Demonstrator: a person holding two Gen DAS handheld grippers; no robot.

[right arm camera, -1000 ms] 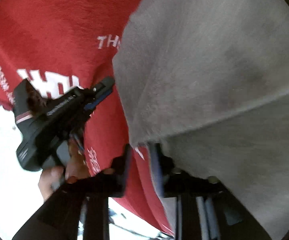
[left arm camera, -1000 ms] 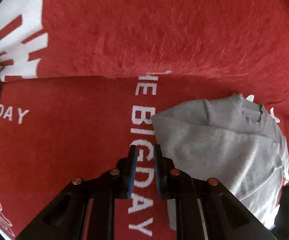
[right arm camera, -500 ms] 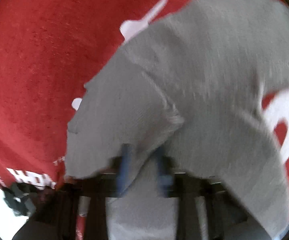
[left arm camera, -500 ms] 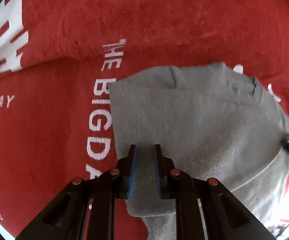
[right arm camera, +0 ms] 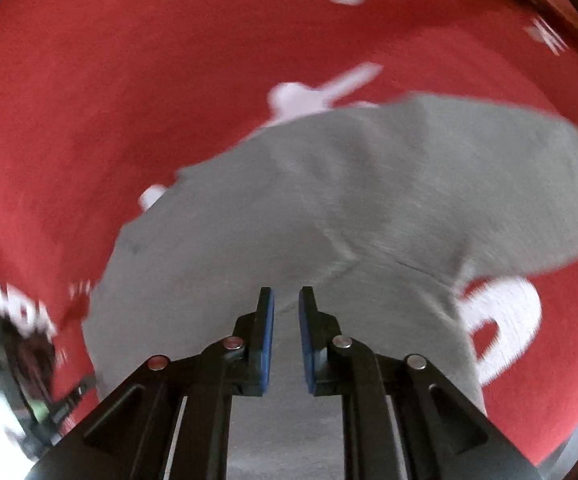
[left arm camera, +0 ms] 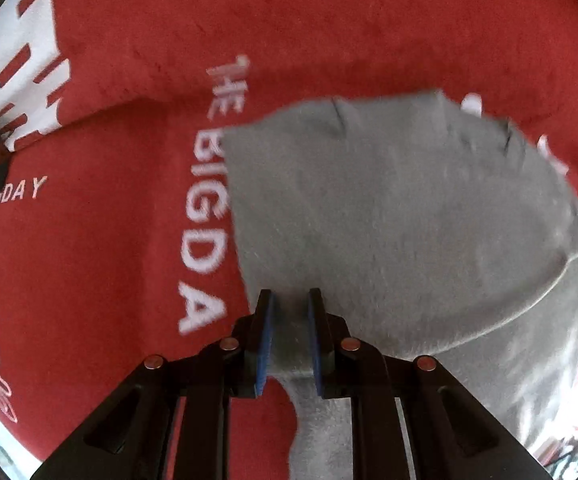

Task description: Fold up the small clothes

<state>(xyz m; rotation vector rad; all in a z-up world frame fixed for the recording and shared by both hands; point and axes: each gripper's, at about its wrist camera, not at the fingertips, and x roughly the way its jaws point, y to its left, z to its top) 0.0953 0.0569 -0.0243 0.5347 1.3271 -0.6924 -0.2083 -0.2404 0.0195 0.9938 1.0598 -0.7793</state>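
A small grey garment (left arm camera: 389, 216) lies folded on a red blanket (left arm camera: 89, 260) with white lettering. My left gripper (left arm camera: 290, 300) is shut on the garment's near edge, with grey cloth between its blue pads. In the right wrist view the same grey garment (right arm camera: 329, 208) spreads ahead and under my right gripper (right arm camera: 286, 298). The right jaws stand close together with a narrow gap, and the cloth lies flat below them, so whether they pinch it is unclear.
The red blanket (right arm camera: 129, 80) covers the whole surface, with a raised fold across the back (left arm camera: 329, 40). The other gripper's dark body (right arm camera: 5, 344) shows at the left edge of the right wrist view. A bright floor shows at the lower corners.
The left gripper moved right from the bare blanket onto the garment's edge. The right gripper carried the hanging grey cloth forward and down, and the cloth now lies spread flat.
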